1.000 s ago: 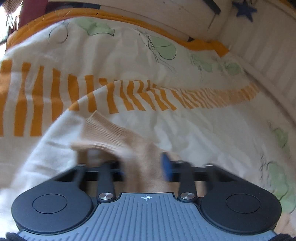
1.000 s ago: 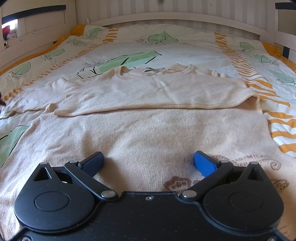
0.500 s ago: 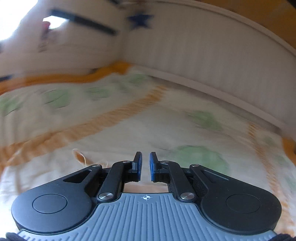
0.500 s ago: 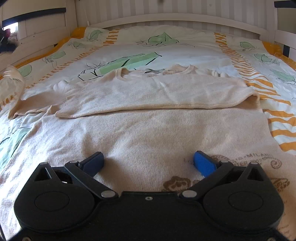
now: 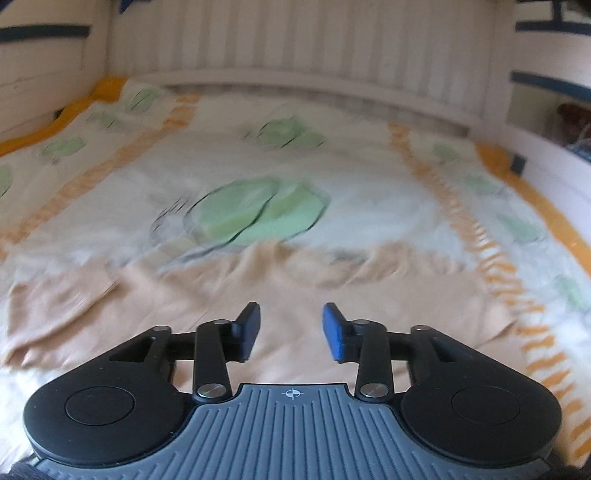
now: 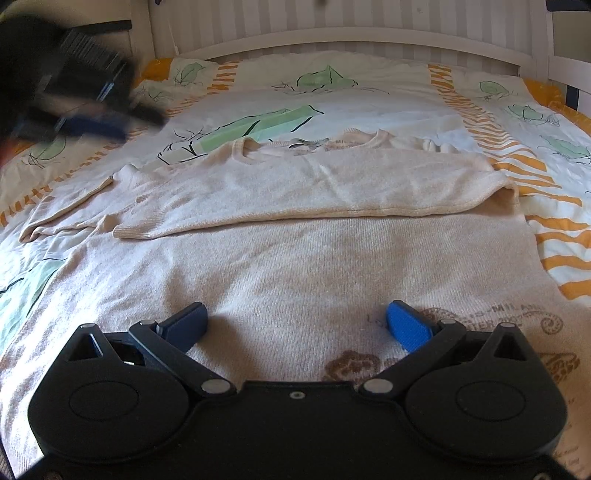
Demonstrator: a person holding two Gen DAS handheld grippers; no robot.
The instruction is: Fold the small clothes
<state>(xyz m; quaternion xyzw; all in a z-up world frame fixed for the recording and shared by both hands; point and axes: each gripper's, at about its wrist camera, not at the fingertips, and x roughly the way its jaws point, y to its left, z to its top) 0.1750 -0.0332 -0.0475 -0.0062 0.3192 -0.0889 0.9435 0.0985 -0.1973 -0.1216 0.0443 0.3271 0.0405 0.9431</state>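
A beige knit sweater (image 6: 295,266) lies flat on the bed, one sleeve (image 6: 314,188) folded across its chest and the other sleeve (image 6: 66,214) lying at the left. My right gripper (image 6: 297,314) stands open just over the sweater's lower body, with nothing between its fingers. In the left wrist view, which is blurred by motion, my left gripper (image 5: 290,314) hovers over the sweater (image 5: 258,295); its jaws are opening and hold nothing. The right wrist view shows the left gripper (image 6: 88,122) as a dark blur at the upper left, above the bed.
The sweater rests on a white duvet (image 6: 369,99) printed with green leaves and orange stripes. A white slatted headboard (image 6: 351,33) closes the far end. Wooden side rails (image 5: 40,96) run along both sides of the bed.
The left gripper let go of the sleeve cuff, swung round toward the headboard and its jaws came apart. The sleeve now lies on the bed at the left. The right gripper stayed still.
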